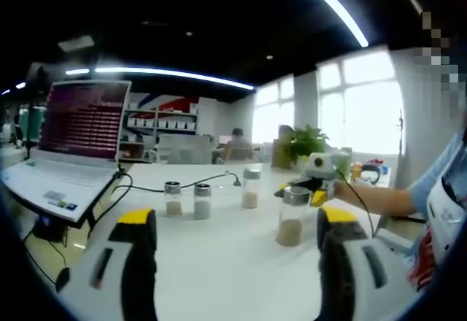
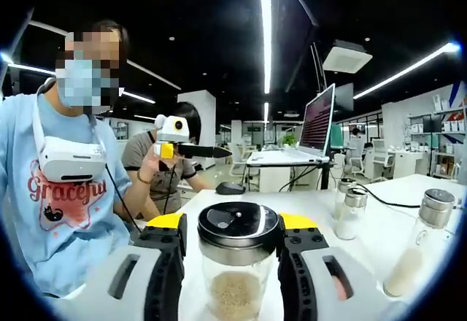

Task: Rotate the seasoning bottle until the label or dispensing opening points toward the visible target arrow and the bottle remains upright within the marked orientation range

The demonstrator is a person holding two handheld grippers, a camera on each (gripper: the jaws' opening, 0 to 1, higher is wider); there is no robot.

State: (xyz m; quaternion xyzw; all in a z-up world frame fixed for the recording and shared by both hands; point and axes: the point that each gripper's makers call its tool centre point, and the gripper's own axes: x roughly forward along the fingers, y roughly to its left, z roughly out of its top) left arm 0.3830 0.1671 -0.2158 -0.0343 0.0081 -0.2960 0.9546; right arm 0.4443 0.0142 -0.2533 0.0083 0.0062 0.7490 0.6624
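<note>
Table [image 1: 226,241]: white, carrying an open laptop [image 1: 73,146] at far left.
Right hand-held gripper [image 2: 232,263]: jaws closed against a seasoning bottle [image 2: 233,263], upright on the table's near right.
Left hand-held gripper [image 1: 233,263]: jaws wide apart, holding nothing.
Other bottles [image 1: 187,199]: three upright, mid-table.

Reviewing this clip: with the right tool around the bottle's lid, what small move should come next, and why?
Probably twist the right tool slowly, keeping the bottle upright. Its jaws already flank the lid, and the bottle stands on the table. No arrow is visible, so the direction is unclear.
</note>
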